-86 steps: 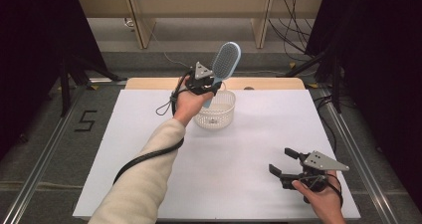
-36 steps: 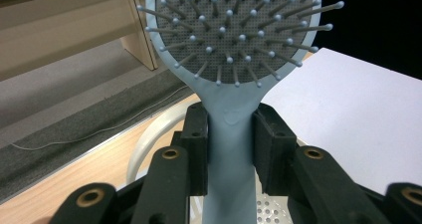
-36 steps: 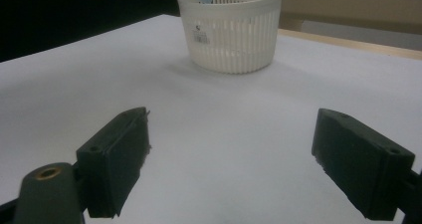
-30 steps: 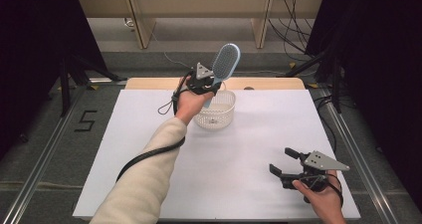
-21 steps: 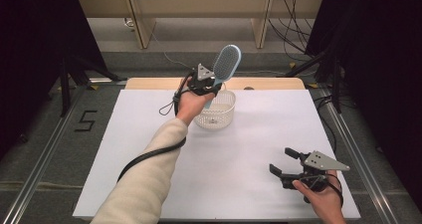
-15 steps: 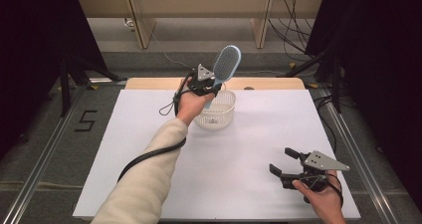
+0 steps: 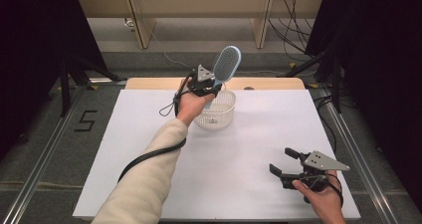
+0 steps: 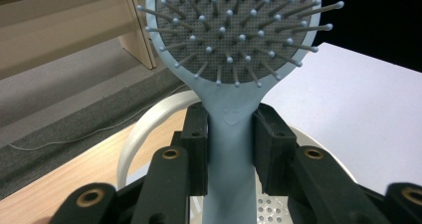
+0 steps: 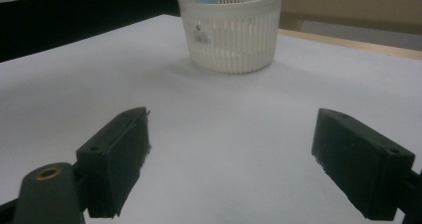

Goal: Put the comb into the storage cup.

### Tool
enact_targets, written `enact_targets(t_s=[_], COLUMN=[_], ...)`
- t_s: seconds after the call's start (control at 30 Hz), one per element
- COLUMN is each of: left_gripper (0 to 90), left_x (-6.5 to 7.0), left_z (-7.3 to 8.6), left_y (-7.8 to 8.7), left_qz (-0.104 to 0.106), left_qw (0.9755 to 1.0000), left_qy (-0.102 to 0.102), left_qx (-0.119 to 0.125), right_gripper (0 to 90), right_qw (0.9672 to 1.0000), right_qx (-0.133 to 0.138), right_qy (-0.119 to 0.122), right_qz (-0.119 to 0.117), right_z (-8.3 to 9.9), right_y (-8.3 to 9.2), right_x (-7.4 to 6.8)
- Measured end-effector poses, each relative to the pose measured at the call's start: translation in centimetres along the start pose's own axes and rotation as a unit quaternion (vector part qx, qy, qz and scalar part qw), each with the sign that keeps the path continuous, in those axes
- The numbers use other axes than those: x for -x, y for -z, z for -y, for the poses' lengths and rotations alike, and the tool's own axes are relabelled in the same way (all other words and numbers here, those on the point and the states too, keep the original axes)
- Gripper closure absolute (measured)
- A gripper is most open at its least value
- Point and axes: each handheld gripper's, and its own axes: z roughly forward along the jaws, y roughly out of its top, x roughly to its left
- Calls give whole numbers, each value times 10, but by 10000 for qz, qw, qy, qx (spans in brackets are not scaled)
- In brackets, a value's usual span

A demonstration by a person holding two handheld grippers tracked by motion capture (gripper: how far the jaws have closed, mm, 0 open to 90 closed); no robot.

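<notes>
a black "5" [image 7: 86, 120] is marked on the grey floor [image 7: 45, 134] left of the table. the basket [image 9: 234, 30] bears a small sticker [image 9: 199, 31], its print too small to read.

Hairbrush [image 8: 234, 40] head cut off by top edge; handle end hidden in basket [image 9: 231, 30].

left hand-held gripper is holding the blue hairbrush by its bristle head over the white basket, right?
Not quite: the left hand-held gripper is shut on the hairbrush at its handle, just below the bristle head, as the left gripper view shows. It is over the white basket.
</notes>
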Motion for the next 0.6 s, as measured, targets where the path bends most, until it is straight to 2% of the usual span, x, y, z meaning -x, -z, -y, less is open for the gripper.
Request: enact_targets(t_s=[0.6], left_gripper=[697], left_x=[1], left_z=[5], left_y=[-4], left_qz=[20], left_qw=[10000], left_qy=[-35], left_qx=[-18], right_gripper=[158], right_qw=[10000], right_qx=[1], right_qy=[13], right_qz=[1], right_z=[0], right_y=[0], right_x=[0])
